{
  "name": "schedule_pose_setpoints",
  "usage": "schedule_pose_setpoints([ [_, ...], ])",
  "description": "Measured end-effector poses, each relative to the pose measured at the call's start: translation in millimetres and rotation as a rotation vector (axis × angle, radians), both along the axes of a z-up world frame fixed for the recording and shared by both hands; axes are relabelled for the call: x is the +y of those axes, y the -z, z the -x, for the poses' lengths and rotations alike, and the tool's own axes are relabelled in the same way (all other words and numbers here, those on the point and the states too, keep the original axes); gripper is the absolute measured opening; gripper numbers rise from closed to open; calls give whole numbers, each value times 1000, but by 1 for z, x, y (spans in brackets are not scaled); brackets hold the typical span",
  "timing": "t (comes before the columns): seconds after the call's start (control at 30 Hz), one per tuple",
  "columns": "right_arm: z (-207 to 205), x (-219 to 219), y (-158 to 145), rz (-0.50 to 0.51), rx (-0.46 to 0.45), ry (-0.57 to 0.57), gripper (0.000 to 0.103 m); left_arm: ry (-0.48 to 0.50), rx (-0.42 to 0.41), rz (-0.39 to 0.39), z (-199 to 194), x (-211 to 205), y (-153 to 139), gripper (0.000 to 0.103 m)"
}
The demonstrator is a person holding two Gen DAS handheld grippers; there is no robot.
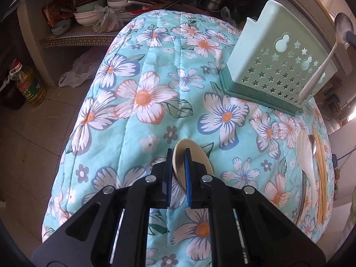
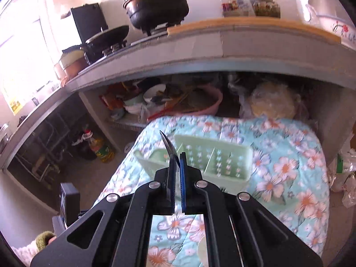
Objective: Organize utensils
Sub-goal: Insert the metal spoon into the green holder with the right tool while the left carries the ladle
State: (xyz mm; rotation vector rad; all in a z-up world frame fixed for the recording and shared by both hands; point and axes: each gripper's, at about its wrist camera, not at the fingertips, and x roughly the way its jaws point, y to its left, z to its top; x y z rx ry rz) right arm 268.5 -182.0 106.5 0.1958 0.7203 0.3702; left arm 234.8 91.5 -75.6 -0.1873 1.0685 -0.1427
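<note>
My left gripper is shut on a beige wooden spoon, held just above the floral cloth. A mint-green utensil basket with star holes stands at the far right. My right gripper is shut on a metal spoon, bowl up; in the left wrist view this spoon hangs with its handle end at the basket's right side. In the right wrist view the basket lies just beyond my fingers. A white spoon, another metal spoon and bamboo chopsticks lie at the right edge.
The cloth-covered table drops off on the left to a tiled floor with an oil bottle. Behind it a low shelf holds bowls and bags. A counter with a black pot runs above.
</note>
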Motion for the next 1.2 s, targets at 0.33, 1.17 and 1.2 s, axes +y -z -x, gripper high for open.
schedule_pose_setpoints([
  [0.33, -42, -62, -76, -16, -127, 147, 4, -43, -218, 10, 0, 18, -97, 7],
  [1.17, -82, -73, 10, -23, -17, 145, 4, -18, -502, -366, -134, -83, -175, 7],
  [1.2, -82, -73, 13, -25, -13, 141, 4, -8, -490, -369, -135, -86, -170, 7],
])
